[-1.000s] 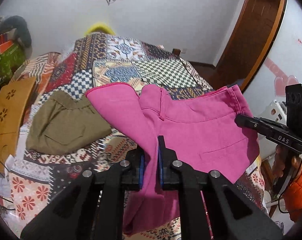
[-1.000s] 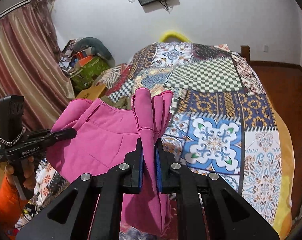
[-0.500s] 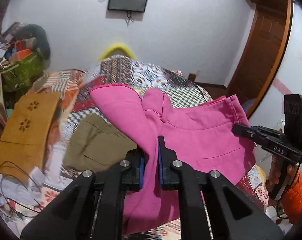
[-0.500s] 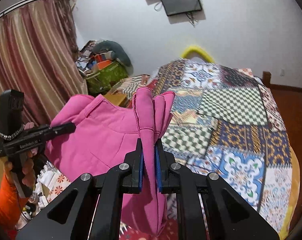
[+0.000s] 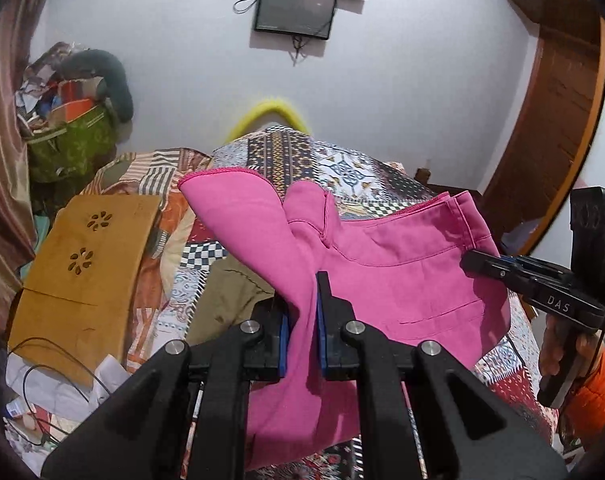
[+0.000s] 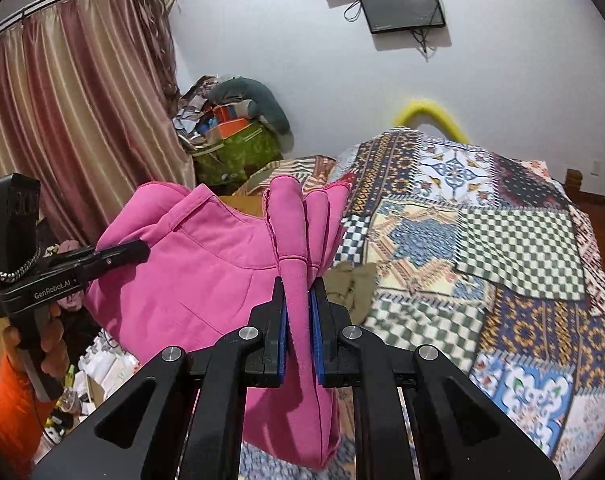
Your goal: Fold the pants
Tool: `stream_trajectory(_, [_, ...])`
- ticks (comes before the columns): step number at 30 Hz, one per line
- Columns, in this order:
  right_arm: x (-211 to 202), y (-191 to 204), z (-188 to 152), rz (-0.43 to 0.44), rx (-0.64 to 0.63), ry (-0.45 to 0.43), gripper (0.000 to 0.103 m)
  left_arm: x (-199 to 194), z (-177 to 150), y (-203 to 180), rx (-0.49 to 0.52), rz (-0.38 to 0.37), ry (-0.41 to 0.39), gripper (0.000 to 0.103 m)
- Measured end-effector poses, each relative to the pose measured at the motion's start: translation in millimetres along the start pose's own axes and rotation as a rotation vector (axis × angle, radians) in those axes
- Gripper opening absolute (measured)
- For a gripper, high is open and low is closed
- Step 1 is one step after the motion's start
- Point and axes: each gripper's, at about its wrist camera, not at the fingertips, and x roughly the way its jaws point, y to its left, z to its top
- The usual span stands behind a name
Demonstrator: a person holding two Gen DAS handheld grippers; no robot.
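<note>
Pink pants (image 5: pixel 402 264) are held clear of the bed (image 6: pixel 482 248), stretched between the two grippers, with loose cloth hanging below both. Left gripper (image 5: pixel 302 320): fingers narrow, clamped on a bunched fold of the pink fabric at 6 o'clock in the left wrist view. Right gripper (image 6: pixel 300 320): fingers likewise narrow, pinching a gathered, pleated edge of the same garment at 6 o'clock in the right wrist view. Judgement: gripping two separated points along one edge lets the garment hang flat under its own weight, so that it can be laid on the patchwork bedspread without creases; the fold itself does not appear made yet. An olive garment (image 5: pixel 230 300) lies on the bed beneath the lifted pants, near 7 o'clock of the left view; it could get caught under the pants when they are laid down. A tan board with flower cut-outs (image 5: pixel 86 276) sits at 9 o'clock. Readable writing: "DAS" on the right gripper body as seen at 3 o'clock from the left camera; "GenRobot.AI" on the left gripper body at 9 o'clock from the right camera. An orange sleeve (image 6: pixel 10 412) shows below it.
</note>
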Motion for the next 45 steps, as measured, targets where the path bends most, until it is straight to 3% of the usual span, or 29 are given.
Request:
stream_trajectory(11, [66.5,-9.1,13.1,0.013,0.019,0.045,0.009,59.1,5.7,46.7,-0.031,0.012,0.059,0.01])
stream_trajectory(21, [124.6,-29.6,-2.9,0.026,0.078,0.133,0.009,129.0,-16.2,76.4,-0.044,0.037,0.156,0.01])
stream_trajectory(31, [156.1,-44.8,-18.5,-0.006,0.082,0.209,0.009,188.3,-38.0,96.3,-0.05,0.067,0.227,0.011])
stream_trajectory(34, [162.7,-53.3,-23.2,-0.007,0.107,0.239,0.01,193.3,-42.4,101.5,-0.06,0.062,0.234,0.017])
stream_trajectory(40, [171.8,-57.2,-30.0,-0.023,0.119,0.297,0.016,189.5,-47.9,116.2,-0.092,0.101,0.249,0.05])
stream_trajectory(45, [167.4,-54.4,-29.1,-0.035,0.122,0.311,0.018,179.0,-53.3,131.0,-0.136,0.123,0.249,0.052])
